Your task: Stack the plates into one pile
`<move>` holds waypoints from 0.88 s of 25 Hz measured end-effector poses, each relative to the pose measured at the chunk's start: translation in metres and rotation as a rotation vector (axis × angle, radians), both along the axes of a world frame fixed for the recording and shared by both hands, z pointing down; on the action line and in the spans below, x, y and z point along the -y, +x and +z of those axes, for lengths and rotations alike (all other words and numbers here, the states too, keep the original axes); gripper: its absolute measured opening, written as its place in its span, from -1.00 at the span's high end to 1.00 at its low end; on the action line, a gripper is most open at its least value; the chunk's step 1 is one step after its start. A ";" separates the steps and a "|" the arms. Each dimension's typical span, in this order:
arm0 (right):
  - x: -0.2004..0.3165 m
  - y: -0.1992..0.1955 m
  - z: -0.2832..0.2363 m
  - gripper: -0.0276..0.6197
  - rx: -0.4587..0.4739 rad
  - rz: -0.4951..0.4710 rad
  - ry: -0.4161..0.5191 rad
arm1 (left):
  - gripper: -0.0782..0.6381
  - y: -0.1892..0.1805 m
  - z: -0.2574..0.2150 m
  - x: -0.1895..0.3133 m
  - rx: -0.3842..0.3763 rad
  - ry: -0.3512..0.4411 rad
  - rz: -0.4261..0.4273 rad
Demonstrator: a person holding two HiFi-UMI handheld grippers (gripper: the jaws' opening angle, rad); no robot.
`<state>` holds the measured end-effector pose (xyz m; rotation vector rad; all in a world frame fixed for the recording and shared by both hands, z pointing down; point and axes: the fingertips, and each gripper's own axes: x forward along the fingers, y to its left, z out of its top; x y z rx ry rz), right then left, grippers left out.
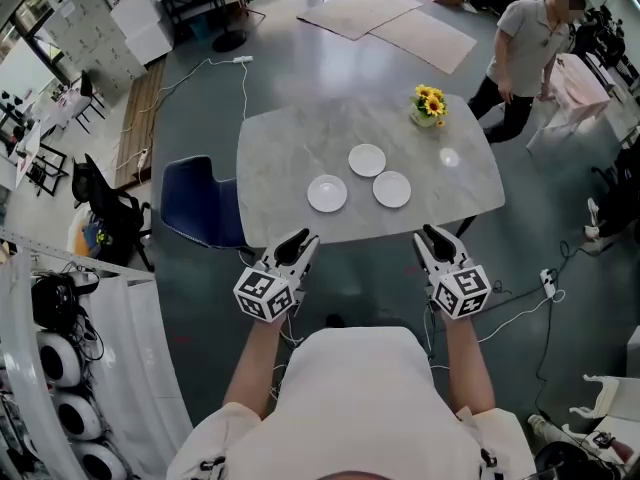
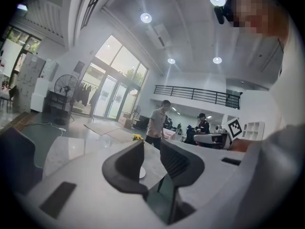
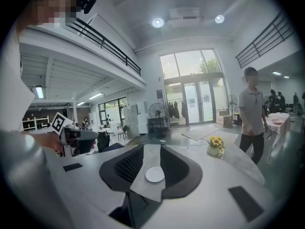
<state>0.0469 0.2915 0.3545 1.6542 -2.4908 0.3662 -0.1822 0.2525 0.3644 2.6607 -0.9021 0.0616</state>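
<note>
Broad pale marbled table (image 1: 290, 138) across the middle of the head view, rounded at the corners. Beyond its far right corner, a standing person (image 1: 525, 48) in a light shirt and dark trousers, leaning forward. Against the table's left edge, a dark blue chair (image 1: 195, 203). Held out side by side at the table's near edge, left gripper (image 1: 298, 242) and right gripper (image 1: 432, 236), each with its marker cube toward the body and its tips toward the tabletop. Left jaws parted by a narrow gap, no object between the pads. Right jaws spread wider, likewise holding nothing, with only a distant plate on the table showing through the gap in the right gripper view. On the near half of the tabletop, three white plates lying flat and apart in a loose triangle, none stacked. Closest to the left gripper, the near-left plate (image 1: 327, 193); beside it, the right plate (image 1: 392, 189); behind and between those two, the far plate (image 1: 367, 160). Near the far right corner, well apart from the plates, a small pot of yellow flowers (image 1: 430, 105).
</note>
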 end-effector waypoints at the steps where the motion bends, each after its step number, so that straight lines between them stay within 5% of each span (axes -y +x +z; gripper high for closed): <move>1: 0.000 -0.001 0.001 0.51 0.000 0.003 -0.002 | 0.47 -0.001 0.002 0.000 -0.001 -0.004 0.001; 11: 0.014 0.008 0.010 0.52 0.010 0.024 -0.036 | 0.47 0.003 0.013 0.018 -0.004 -0.044 -0.001; 22: 0.107 0.039 0.044 0.52 0.039 -0.023 -0.103 | 0.47 0.039 0.035 0.094 0.009 -0.096 -0.037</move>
